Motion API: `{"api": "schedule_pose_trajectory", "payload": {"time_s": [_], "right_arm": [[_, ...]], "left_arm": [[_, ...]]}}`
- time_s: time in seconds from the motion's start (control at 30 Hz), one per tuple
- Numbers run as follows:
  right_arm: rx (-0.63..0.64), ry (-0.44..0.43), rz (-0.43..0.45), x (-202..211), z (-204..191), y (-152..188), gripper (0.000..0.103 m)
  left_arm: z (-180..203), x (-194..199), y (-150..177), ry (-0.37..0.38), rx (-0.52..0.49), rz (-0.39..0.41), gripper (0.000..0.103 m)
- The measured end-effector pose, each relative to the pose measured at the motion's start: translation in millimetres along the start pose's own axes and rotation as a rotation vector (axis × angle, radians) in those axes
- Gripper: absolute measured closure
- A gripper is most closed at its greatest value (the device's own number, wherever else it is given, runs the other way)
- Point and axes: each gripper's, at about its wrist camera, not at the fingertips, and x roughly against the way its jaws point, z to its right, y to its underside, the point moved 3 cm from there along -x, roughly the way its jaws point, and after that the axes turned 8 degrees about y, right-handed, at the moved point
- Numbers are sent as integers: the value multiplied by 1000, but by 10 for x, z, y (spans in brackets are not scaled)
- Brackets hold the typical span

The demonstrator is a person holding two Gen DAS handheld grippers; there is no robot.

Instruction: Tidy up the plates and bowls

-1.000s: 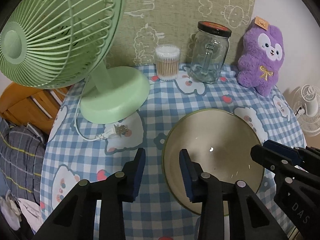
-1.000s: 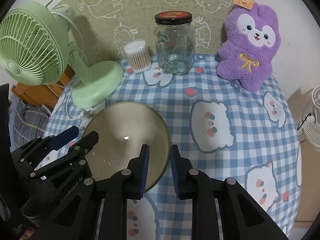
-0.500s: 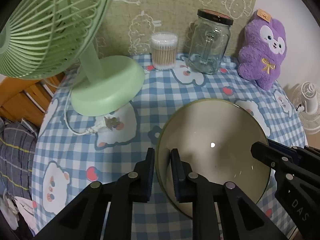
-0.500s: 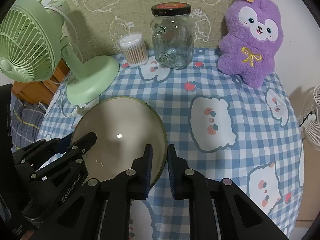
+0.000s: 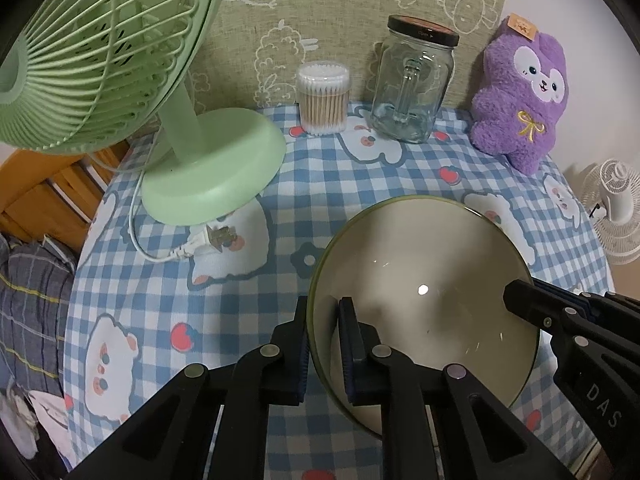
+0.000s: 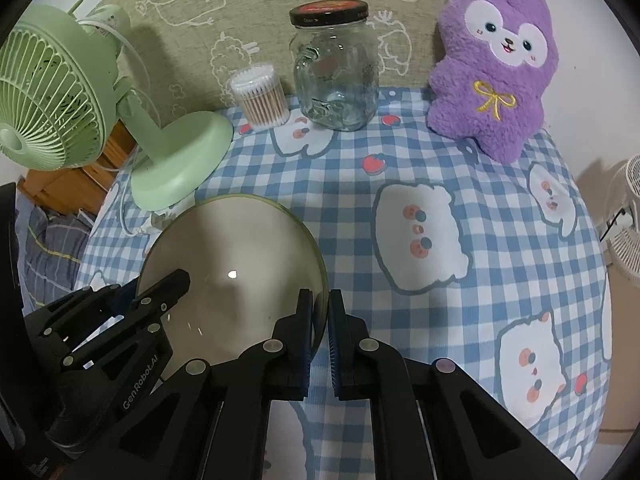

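Centrally, near the front of the desk, sits a cream bowl with a green rim. The left claw pinches the bowl's left rim, one pad outside and one inside; its jaws have just been closing. The right claw pinches the opposite rim the same way, having just closed too. Behind the bowl stand a green fan, a tub of cotton swabs, a glass jar and a purple plush toy.
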Motion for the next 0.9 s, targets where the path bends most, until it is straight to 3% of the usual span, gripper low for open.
{"api": "schedule_pose_trajectory", "payload": {"time_s": [0.4,0.9], "right_arm": [[26,2,15,313,-15,261,93],[33,-5,77,1020,-25,644,93]], "left_arm": [[122,297,241,-12,-5,14,93],[290,975,588,-15,-2,81,92]]}}
